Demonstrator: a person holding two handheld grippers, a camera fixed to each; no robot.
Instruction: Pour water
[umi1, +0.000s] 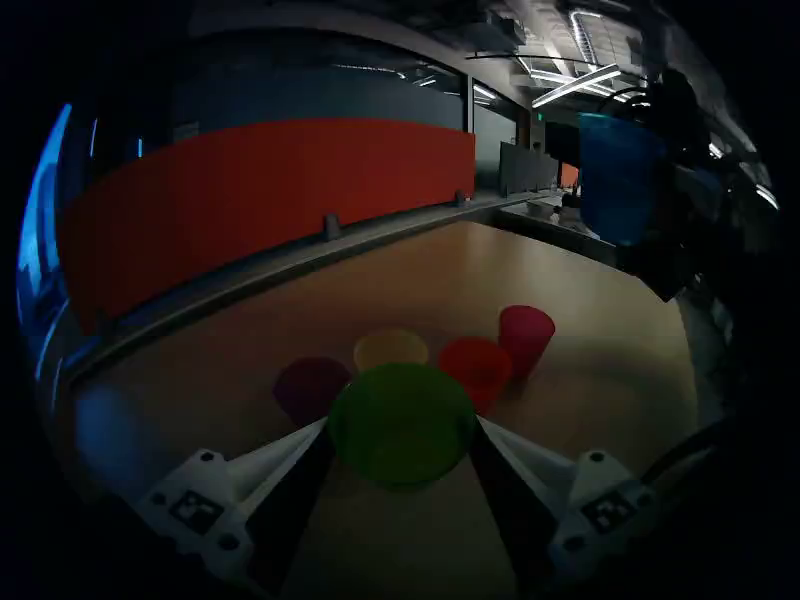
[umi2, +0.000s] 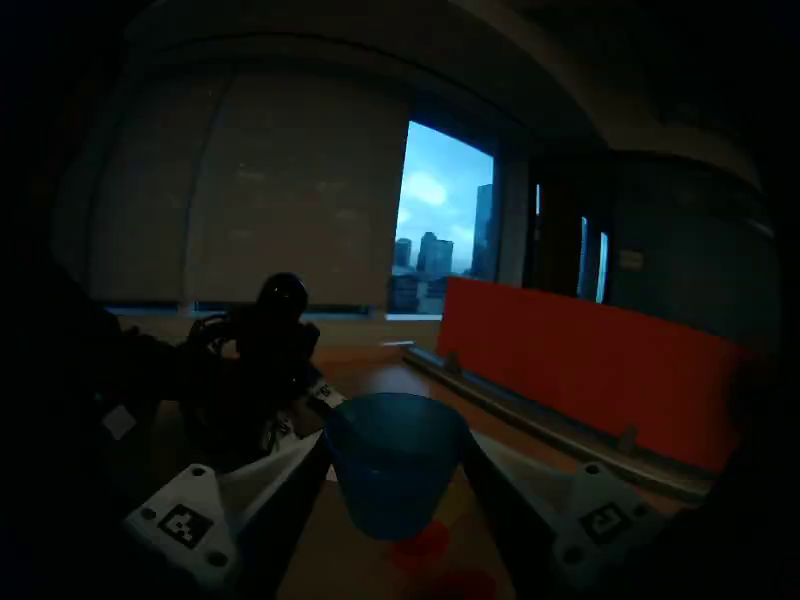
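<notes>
— What are the fingers (umi1: 262, 465) of the left gripper (umi1: 402, 432) doing?
— They are pressing in from both sides on a green cup (umi1: 402, 410); it is sitting clamped between the tips and turning a round face toward the camera; whether that is rim or base, I cannot tell.
— And the right gripper (umi2: 395, 470)?
— Its two white fingers (umi2: 235, 490) are squeezing a blue cup (umi2: 395, 450), one on each flank; the cup is standing upright with its mouth up; whether water is lying in it, I cannot tell in this dim light.
— What is sitting just beyond the green cup?
— Four cups are standing close together on the wooden table (umi1: 600, 370): a purple cup (umi1: 308, 385) to the left, a yellow cup (umi1: 390, 348) behind, a red cup (umi1: 477, 368) to the right, and a crimson cup (umi1: 526, 335) just beside the red one; whether those two are touching, I cannot tell.
— Where is the blue cup hanging against all that?
— In the left gripper view it is hanging at the upper right, well above the table and apart from the standing cups.
— Farther out?
— A red partition (umi1: 270, 200) is running along the table's far edge; ceiling lights (umi1: 575, 85) are glowing overhead; in the right gripper view a window (umi2: 440, 225) is showing sky and towers.
</notes>
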